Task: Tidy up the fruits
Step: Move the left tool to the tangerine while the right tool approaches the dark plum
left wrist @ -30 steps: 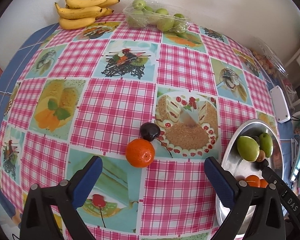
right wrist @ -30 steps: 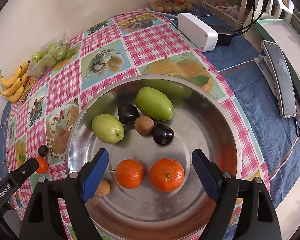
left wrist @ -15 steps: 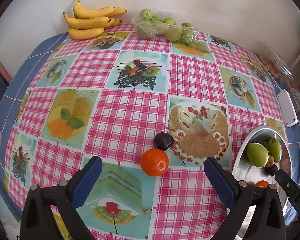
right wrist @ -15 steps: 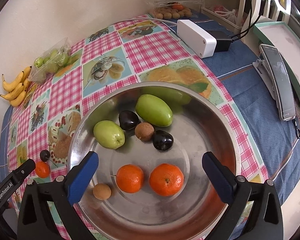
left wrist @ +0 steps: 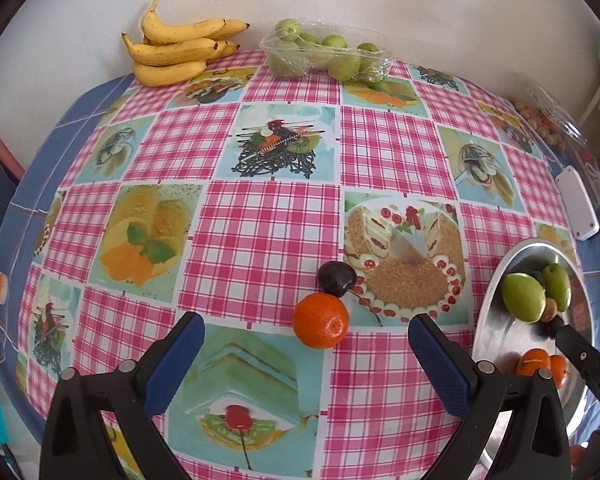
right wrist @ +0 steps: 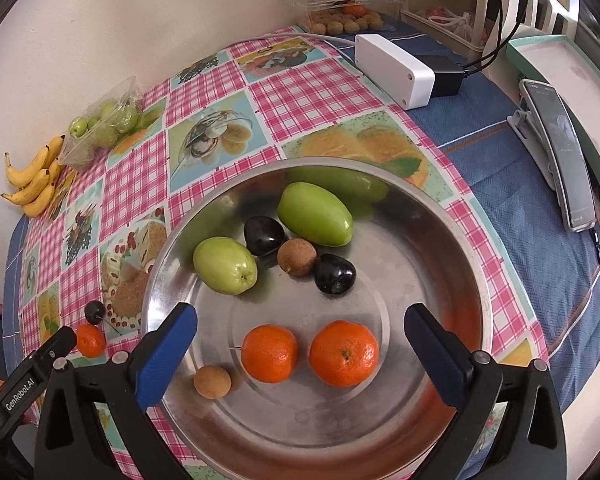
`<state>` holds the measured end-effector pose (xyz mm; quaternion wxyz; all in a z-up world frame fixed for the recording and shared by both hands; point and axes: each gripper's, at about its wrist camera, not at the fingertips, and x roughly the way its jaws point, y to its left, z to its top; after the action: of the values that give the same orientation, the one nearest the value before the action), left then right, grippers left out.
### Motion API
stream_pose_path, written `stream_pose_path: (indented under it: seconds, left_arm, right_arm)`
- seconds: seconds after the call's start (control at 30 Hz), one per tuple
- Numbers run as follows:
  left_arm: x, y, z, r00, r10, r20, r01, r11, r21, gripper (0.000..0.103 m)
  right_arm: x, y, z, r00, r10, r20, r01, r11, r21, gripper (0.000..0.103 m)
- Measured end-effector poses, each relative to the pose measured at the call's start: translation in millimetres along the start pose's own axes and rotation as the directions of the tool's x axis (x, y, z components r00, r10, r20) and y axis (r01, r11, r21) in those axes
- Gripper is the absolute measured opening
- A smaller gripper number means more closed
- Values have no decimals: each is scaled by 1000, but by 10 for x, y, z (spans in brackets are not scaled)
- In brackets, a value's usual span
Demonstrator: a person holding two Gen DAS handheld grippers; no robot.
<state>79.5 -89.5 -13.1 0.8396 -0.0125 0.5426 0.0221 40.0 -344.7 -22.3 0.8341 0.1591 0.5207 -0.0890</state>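
A tangerine [left wrist: 320, 321] and a dark cherry [left wrist: 336, 278] lie touching on the checked tablecloth, just ahead of my open, empty left gripper [left wrist: 306, 354]. Both also show in the right wrist view, the tangerine [right wrist: 90, 340] and the cherry [right wrist: 95, 312]. A steel bowl [right wrist: 452, 240] holds two tangerines [right wrist: 343, 353], two green fruits [right wrist: 315, 213], two dark cherries [right wrist: 335, 274] and two small brown fruits [right wrist: 212, 381]. My right gripper [right wrist: 300, 344] is open and empty over the bowl's near side. The bowl [left wrist: 496, 328] shows at the right of the left wrist view.
Bananas [left wrist: 176, 54] and a clear tray of green fruits [left wrist: 326, 56] sit at the far edge by the wall. A white box [right wrist: 394, 70], a black adapter [right wrist: 444, 74], a phone [right wrist: 562, 152] and a clear box of brown fruits [right wrist: 346, 16] lie to the right.
My right gripper opened wider and pulled back a little from the bowl, leaving a small brown fruit in it. My left gripper drew back and rose; the tangerine and cherry stayed put.
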Motion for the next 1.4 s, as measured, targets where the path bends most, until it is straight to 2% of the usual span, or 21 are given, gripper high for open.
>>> stream_pose_path:
  seconds: [0.4,0.63,0.8,0.97,1.4]
  left_arm:
    - [-117,191,45,1000,-2,22,2,1000,12,103]
    - [-175,410,122,999,35,42,-34,999,-14,103]
    - [-175,603,163,998,53,39,-51,997,-50,103]
    - [-112,823,163,999,48,5,-47,993,-110,103]
    - [-47,1352,164,998,52,-21,-55,964,-260,103]
  right_arm:
    - [-56,438,-87,999,40,-1,-40,995,-89,103]
    - [-99,706,-145,999,41,9,-39,988,-149,103]
    - [-99,931,-189,998,57,-2,-56,978,-201,103]
    - [-62,1174,-248,996,83,-27,-87,967,-238,103]
    - [47,1670,-381,981,177,-80,-192,941,-278,103]
